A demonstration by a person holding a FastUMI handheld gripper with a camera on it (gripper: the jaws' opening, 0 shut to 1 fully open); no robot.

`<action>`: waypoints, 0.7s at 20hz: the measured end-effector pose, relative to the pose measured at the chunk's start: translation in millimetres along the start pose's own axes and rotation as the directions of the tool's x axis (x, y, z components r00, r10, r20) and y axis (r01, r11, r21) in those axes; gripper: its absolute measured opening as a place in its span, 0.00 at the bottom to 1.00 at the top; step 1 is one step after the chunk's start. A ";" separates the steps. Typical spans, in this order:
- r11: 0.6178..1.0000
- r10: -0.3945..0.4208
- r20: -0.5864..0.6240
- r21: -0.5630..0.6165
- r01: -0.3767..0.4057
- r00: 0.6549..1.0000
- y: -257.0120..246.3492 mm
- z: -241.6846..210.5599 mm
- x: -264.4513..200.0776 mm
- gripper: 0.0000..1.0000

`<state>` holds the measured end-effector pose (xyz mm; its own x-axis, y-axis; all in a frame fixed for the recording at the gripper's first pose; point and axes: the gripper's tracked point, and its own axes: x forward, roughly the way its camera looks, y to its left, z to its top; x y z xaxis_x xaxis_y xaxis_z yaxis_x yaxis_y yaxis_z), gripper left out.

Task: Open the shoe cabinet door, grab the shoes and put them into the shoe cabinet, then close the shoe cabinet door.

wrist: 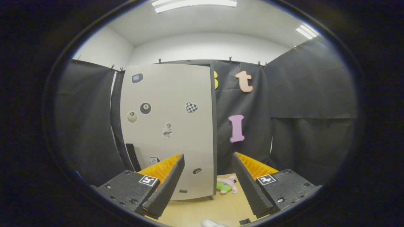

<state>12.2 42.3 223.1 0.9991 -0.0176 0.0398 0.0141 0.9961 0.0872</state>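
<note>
With fingers spread and nothing held, gripper (208,160) faces shoe cabinet door (169,132) at 12 o'clock; plush toy (226,185) on floor (205,211) at 1 o'clock.

The cabinet (167,132) stands upright on the wooden floor ahead of the fingers, a tall pale grey box with dark edges. Its door (164,94) faces the camera, flat and shut, dotted with small stickers, a dark handle low at its left. A white shoe (212,223) shows its tip between the fingers, nearest the camera.
</note>
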 end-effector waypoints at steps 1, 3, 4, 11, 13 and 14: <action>1.000 0.001 -0.004 0.002 -0.001 1.000 -0.1 1.0 -2.4 0.99; 1.000 -0.003 0.001 0.002 0.003 1.000 -0.9 3.8 -6.9 0.99; 1.000 -0.004 0.001 0.001 0.004 1.000 -0.6 4.0 -6.6 0.99; 1.000 -0.007 -0.007 -0.003 0.007 1.000 4.0 1.3 -8.3 0.99; 1.000 -0.010 -0.010 -0.007 0.010 1.000 5.1 -0.9 -7.7 0.99; 1.000 -0.012 -0.013 -0.009 0.012 1.000 5.8 -2.4 -7.3 0.99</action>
<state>5.1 48.4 221.0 0.9993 -0.0282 0.0255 0.0262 0.9966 0.0783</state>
